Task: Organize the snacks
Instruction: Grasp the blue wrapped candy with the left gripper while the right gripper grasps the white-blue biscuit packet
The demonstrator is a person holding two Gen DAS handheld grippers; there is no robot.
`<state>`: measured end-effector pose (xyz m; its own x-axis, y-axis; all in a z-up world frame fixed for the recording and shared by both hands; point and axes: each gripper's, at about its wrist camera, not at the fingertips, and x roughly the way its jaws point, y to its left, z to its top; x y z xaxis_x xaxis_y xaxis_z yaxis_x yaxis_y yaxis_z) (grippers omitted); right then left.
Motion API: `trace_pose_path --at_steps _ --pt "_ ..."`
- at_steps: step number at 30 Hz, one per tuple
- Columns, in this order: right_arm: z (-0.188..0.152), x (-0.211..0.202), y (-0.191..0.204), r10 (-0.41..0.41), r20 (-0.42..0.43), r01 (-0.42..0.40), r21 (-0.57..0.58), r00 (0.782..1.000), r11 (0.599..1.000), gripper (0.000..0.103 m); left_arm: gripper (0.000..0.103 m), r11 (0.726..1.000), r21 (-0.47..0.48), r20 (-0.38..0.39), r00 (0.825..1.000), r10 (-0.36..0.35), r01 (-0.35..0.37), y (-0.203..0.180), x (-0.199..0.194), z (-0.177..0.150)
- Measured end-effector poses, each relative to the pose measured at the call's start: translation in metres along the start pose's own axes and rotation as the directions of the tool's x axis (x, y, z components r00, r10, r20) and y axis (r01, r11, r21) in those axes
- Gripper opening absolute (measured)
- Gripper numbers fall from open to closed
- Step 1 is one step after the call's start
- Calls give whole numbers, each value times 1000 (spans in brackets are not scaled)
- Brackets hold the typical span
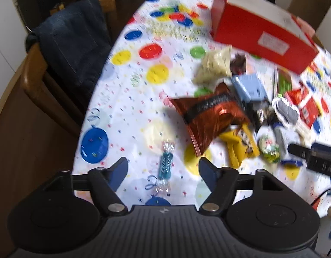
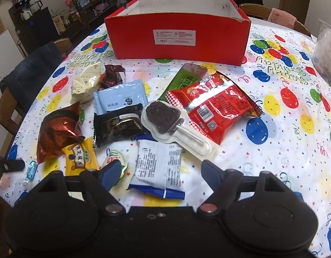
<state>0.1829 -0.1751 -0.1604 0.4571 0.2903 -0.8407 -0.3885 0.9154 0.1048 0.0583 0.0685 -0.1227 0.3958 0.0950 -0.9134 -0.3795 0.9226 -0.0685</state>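
Both hand-held grippers were partly open and empty. Left hand-held gripper (image 1: 163,167) hung over a teal wrapped candy (image 1: 165,166) that lay between its fingers, pads not touching it. Right hand-held gripper (image 2: 160,169) straddled a white-and-blue packet (image 2: 159,167), again no contact seen; a green-and-white round snack (image 2: 113,160) sat right against its left finger.

Risks, as judged: the candy was small and flat on the surface (image 1: 126,107), so the fingers could scrape the balloon-print cloth or pinch it instead. The white-and-blue packet touched the lollipop pack (image 2: 165,124) above it, so closing there could drag or nudge a neighbour. Left view was blurred, so contact there was hard to call.

Snacks lay in a tight heap mid-surface: foil bag (image 2: 58,131), yellow packet (image 2: 79,157), black packet (image 2: 118,124), light-blue packet (image 2: 120,97), red bag (image 2: 214,105). The red box (image 2: 178,40), open-topped, stood beyond them, seemingly the target.

Room: surface to the right of the heap was bare, good for travel. The candy lay near the left edge, with a chair (image 1: 64,64) just beside, so a knocked candy could drop off. The grippers worked near each other; collision possible.
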Motion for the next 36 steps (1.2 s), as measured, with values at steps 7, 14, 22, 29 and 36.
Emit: trace_pose_path --at_steps 7,14,22,29,36 --pt "2 15 -2 -48 -20 48 12 999 999 70 62 1000 23 -31 999 -8 9 3 19 -9" --pt "-1 20 3 -55 -41 55 -4 998 998 65 54 998 56 -52 998 -39 42 1 26 -12" --pt "-2 17 7 -44 -40 44 -18 998 999 50 23 997 55 -29 998 -59 60 4 27 -8" --pt "-4 10 5 -39 -27 39 -7 999 999 46 13 994 74 -16 997 -76 77 -1 27 -10" --pt "-7 -6 1 9 -16 -8 25 1000 1000 45 13 995 49 -24 996 -85 87 4 27 -10"
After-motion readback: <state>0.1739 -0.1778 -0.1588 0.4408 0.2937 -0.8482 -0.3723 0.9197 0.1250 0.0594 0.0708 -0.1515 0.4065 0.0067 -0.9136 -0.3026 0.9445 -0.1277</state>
